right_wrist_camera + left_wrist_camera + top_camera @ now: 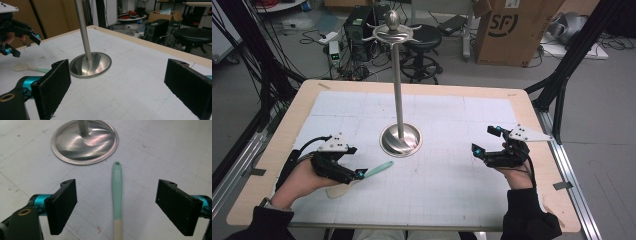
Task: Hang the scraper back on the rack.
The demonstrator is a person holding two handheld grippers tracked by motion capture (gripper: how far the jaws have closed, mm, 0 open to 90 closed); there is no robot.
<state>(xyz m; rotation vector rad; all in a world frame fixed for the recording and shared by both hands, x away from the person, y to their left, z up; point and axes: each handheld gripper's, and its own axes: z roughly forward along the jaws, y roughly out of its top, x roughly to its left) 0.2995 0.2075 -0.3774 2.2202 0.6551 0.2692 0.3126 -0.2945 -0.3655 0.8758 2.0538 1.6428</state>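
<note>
On the table (287, 135): 1 grid-marked white mat (447, 185), 1 metal stand (399, 90) with 1 round base (84, 141) and 1 pole (83, 30), 1 spatula (117, 192) with mint handle and cream blade. Above the mat: 2 grippers, 1 left gripper (117, 206) and 1 right gripper (122, 88), each with 2 black jaws set wide apart, each in 1 hand (304, 180). 2 dark sleeves (527, 215) at the near edge. Behind the table: 1 cardboard box (512, 30), 1 black stool (424, 40), 1 black computer case (362, 30). Loose cables on the floor too tangled to count.
</note>
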